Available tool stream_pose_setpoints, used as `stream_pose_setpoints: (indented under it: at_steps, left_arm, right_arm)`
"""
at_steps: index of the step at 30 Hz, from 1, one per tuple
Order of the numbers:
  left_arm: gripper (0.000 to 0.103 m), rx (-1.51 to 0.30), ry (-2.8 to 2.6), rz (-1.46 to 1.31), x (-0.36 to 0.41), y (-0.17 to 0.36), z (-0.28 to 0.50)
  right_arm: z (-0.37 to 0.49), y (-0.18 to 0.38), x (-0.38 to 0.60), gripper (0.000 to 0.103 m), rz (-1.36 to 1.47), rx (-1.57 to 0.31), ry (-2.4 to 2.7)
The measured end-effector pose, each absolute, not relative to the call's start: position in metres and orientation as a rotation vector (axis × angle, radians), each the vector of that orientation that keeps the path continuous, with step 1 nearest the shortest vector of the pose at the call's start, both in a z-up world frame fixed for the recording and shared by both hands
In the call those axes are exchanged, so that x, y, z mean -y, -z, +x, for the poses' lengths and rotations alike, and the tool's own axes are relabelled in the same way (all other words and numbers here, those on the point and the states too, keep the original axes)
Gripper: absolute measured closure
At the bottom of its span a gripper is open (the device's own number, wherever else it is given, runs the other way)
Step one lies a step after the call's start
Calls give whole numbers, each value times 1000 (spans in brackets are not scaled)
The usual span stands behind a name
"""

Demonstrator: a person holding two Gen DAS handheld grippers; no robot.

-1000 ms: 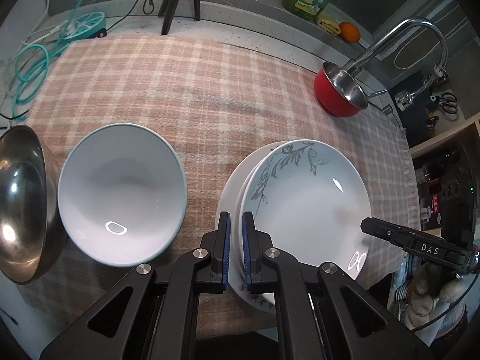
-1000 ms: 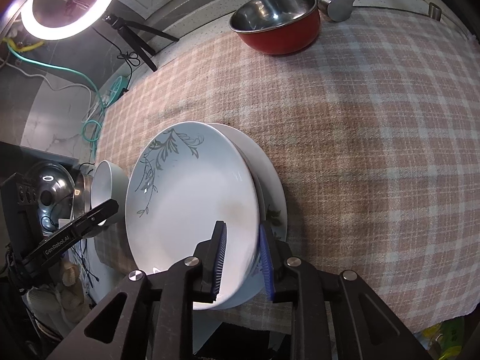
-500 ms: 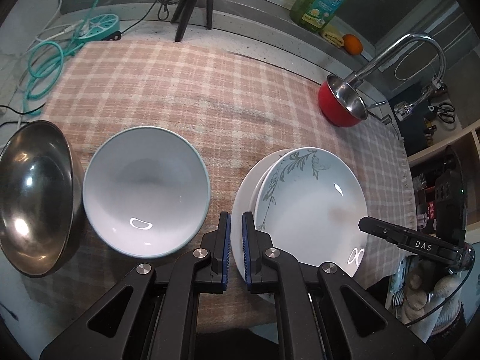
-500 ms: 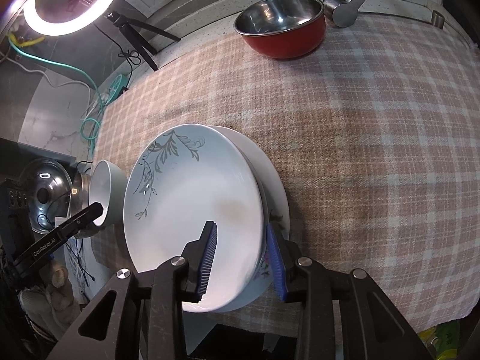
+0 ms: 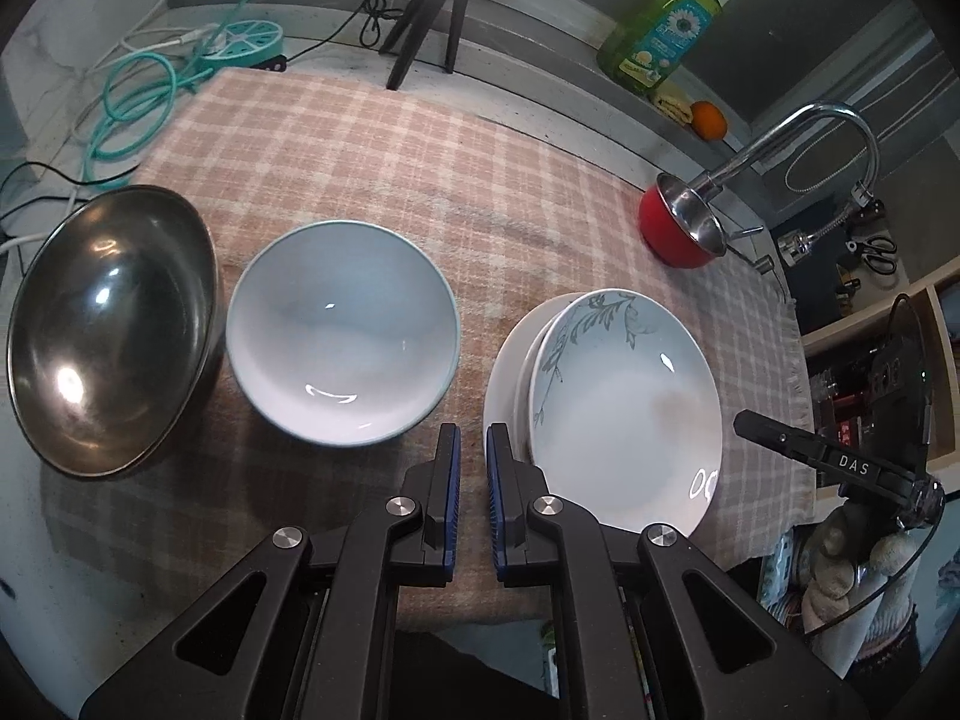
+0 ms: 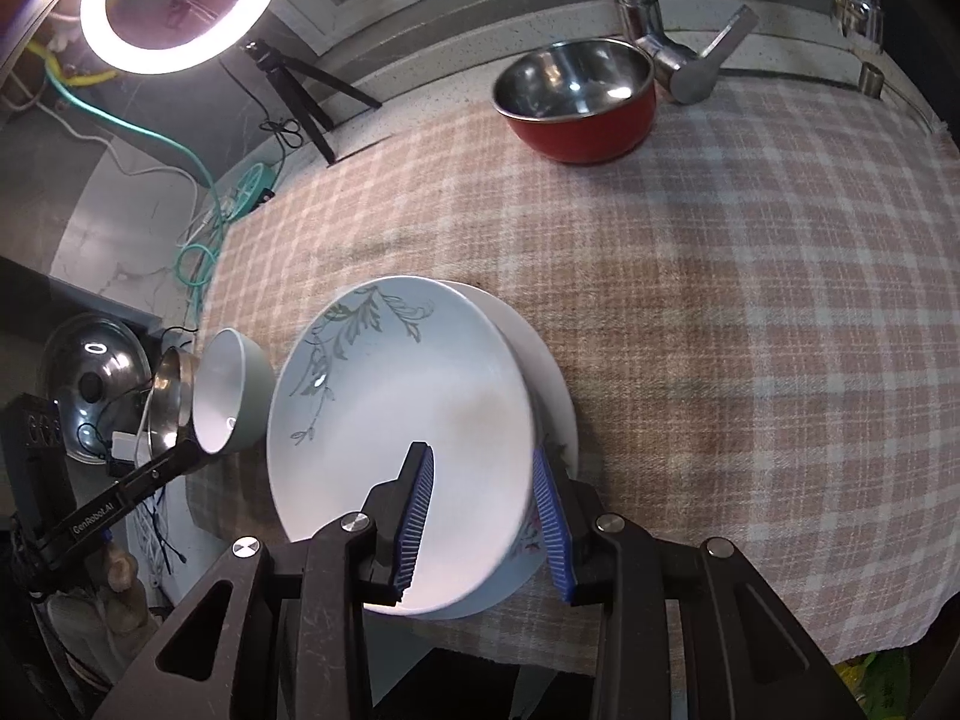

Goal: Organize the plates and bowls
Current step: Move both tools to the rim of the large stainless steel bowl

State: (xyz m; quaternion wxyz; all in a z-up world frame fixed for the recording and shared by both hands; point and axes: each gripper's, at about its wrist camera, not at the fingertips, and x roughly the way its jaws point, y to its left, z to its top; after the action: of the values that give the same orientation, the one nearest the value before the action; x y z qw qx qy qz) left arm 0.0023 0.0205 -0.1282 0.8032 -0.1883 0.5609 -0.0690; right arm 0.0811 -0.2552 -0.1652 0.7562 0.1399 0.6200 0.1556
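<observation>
I am holding my right gripper (image 6: 483, 483) released, its blue pads standing either side of the near rim of the leaf-patterned plate (image 6: 399, 414) without pressing it. That plate is lying on a plain white plate (image 5: 510, 354) on the checked cloth (image 6: 720, 300). My left gripper (image 5: 472, 468) is clenched on nothing, just left of the plates, with the pale bowl (image 5: 342, 330) further left
</observation>
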Motion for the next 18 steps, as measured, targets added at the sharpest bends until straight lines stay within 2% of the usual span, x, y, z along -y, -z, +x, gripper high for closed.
stream_pose_setpoints:
  at_steps: [18]
  left_arm:
    - [96, -1073, -18, -495, -88, 102, -41]
  right_arm:
    - [87, 126, 179, 72, 264, -1269, -537]
